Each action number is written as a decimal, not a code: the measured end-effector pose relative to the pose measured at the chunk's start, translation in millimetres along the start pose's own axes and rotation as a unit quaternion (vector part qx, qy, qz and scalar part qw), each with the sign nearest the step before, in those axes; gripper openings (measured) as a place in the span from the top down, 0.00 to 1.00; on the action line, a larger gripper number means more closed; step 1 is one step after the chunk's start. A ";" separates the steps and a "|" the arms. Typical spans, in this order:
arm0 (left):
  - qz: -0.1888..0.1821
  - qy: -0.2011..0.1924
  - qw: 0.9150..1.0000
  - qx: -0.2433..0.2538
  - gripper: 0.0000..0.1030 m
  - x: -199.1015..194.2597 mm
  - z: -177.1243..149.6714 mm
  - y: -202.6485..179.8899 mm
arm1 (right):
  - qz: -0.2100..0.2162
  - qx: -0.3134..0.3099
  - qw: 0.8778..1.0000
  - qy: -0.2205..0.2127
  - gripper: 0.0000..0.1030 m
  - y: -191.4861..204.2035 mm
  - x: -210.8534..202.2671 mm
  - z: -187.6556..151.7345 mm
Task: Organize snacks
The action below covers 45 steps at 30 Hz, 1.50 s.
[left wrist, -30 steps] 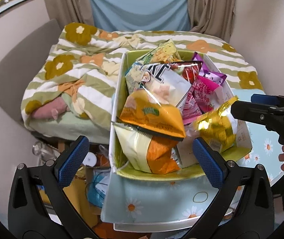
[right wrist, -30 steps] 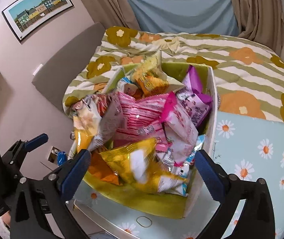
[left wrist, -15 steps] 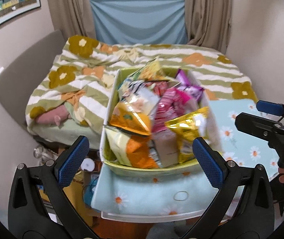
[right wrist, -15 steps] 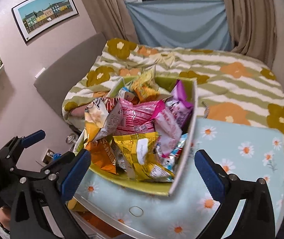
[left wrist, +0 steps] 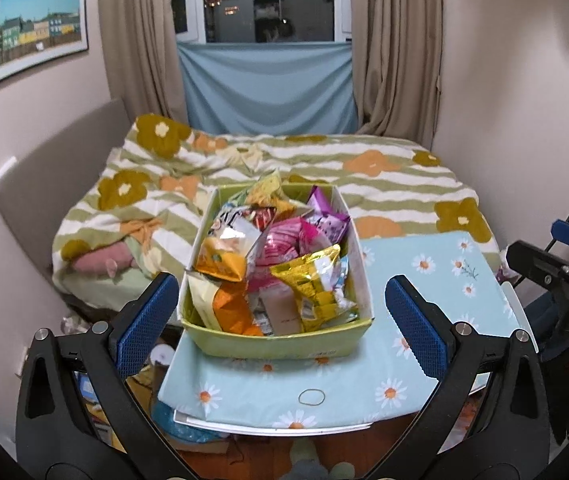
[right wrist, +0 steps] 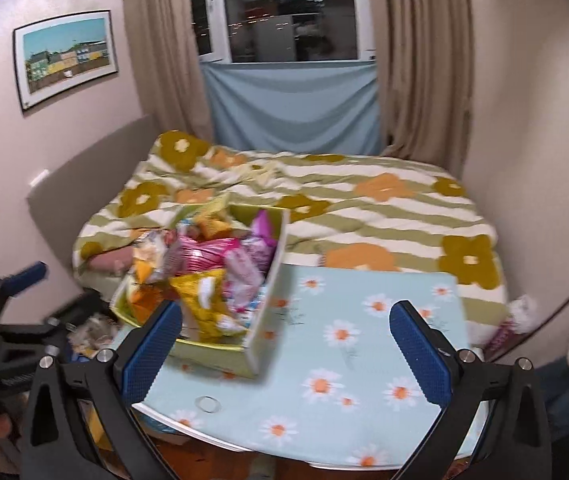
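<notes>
Bedroom w/ a striped floral duvet on the bed and a small table under a daisy-print cloth in front of it; the green snack box sits on the table's left part, far end close to the bed edge. Vs 1 s ago both cams have pulled well back & up: box filled the views then, now it's small and mid-frame, window and curtains in sight. Left gripper is spread wide, nothing btwn the pads; right gripper same, wide and empty, off to the box's right. Gold foil pack lies on top of the heap near the front w/ pink packs behind and an orange bag at left. Reads to me as stepping away, packs all boxed, task prob near done. Rubber band lies on the cloth just in front of the box. Nothing blocks the box; right half of the cloth is bare. Right view is motion-blurred, so pack detail there is unclear.
</notes>
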<state>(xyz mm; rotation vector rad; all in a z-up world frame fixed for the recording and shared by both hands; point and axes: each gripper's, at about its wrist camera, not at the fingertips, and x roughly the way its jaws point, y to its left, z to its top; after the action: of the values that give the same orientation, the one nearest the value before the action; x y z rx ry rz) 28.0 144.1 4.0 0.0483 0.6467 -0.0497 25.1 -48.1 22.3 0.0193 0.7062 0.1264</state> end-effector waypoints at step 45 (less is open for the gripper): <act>-0.005 -0.006 1.000 0.017 0.00 6.1 -11.0 -42.7 | -0.081 0.037 0.996 0.002 0.00 -52.7 -2.2 -29.5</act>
<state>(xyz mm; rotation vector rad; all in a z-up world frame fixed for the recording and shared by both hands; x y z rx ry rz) 23.6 102.0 -9.7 0.0772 0.6332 -0.0715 10.1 -101.4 -1.9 0.0335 0.7135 -0.0550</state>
